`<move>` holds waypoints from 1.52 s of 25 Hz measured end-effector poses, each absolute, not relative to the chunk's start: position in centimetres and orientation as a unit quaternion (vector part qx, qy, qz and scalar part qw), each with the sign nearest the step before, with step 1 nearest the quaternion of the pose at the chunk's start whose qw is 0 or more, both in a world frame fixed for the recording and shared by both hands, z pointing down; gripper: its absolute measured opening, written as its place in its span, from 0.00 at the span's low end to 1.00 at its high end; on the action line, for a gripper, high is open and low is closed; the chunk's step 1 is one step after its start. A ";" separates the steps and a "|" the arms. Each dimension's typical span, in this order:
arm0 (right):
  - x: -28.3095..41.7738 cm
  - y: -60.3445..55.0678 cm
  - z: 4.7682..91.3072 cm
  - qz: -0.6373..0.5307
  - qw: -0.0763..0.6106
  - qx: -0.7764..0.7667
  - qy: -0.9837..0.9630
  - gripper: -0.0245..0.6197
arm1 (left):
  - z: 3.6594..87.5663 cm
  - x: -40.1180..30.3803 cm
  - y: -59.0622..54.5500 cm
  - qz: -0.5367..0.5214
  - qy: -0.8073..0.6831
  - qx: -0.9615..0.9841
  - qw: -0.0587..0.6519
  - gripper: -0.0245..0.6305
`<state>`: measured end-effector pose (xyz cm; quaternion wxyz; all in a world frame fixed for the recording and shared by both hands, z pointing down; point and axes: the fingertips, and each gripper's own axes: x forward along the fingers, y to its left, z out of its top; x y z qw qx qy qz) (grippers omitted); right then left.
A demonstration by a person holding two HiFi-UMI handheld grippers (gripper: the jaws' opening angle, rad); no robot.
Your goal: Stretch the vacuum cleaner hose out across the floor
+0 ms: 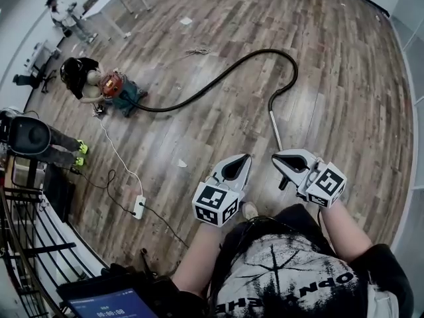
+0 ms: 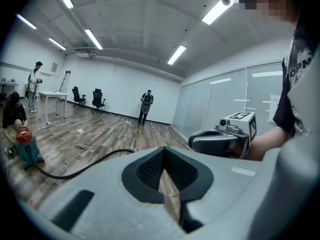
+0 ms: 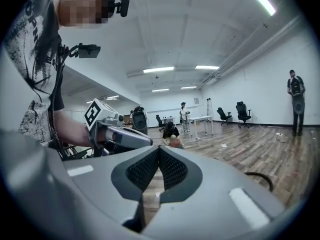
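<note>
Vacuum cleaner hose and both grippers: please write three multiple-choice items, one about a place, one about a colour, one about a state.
1. Where does the hose lie? A. On a table. B. On the floor, running from the vacuum cleaner. C. Hanging on a wall.
2. What colour is the hose? A. White. B. Yellow. C. Black.
3. How do the jaws of the left gripper and the right gripper stand? A. Shut, empty. B. Shut on the hose. C. Wide open.
Answers: 1 B, it curves over the floor; 2 C, dark along its length; 3 A, each gripper view shows the jaws together, nothing between.
</note>
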<state>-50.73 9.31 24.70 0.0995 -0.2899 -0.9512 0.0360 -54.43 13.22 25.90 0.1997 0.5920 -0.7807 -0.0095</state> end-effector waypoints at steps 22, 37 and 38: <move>-64.6 -4.8 25.3 0.025 0.093 -0.251 -0.963 0.05 | 25.2 -67.3 -0.1 0.007 -0.754 0.621 0.213 0.04; -63.3 -18.2 28.5 0.081 0.102 -0.089 -0.987 0.05 | 27.5 -69.0 -13.2 0.053 -0.655 0.716 0.236 0.04; -63.3 -18.7 29.1 0.084 0.107 -0.076 -0.988 0.05 | 28.0 -69.5 -13.6 0.054 -0.646 0.723 0.239 0.04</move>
